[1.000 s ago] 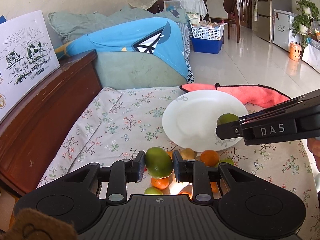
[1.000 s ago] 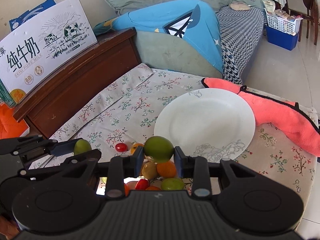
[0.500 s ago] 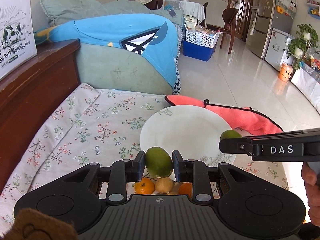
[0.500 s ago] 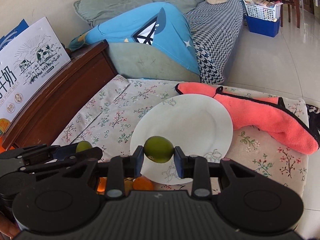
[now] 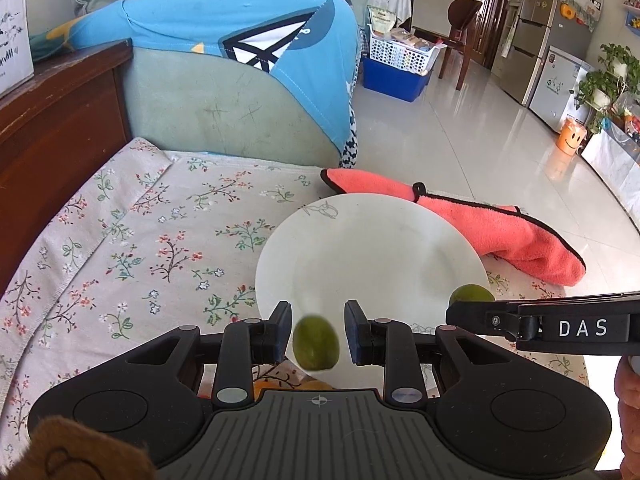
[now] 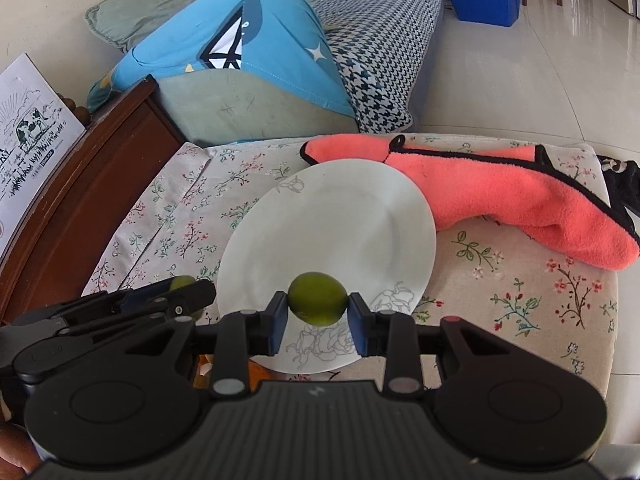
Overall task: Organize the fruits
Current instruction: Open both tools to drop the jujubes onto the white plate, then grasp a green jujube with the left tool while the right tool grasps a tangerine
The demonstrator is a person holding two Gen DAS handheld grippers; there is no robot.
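A white plate (image 5: 372, 248) lies on the floral tablecloth; it also shows in the right wrist view (image 6: 332, 220). My left gripper (image 5: 318, 330) is open over the plate's near edge, and a green fruit (image 5: 316, 342) sits blurred in the gap between the fingers, clear of both pads. My right gripper (image 6: 318, 316) is shut on a second green fruit (image 6: 318, 298) above the plate's near part. From the left wrist view the right gripper (image 5: 468, 308) comes in from the right with its fruit (image 5: 470, 294) at the plate's edge.
A pink cloth (image 6: 500, 188) lies behind and right of the plate. Orange fruits (image 5: 264, 384) lie on the cloth under the left gripper. A wooden headboard (image 5: 52, 116) stands on the left, a sofa with a blue cover (image 5: 224, 40) behind.
Both grippers have moved forward over the plate. The left gripper's jaws have opened and its green fruit has come loose and dropped lower between them.
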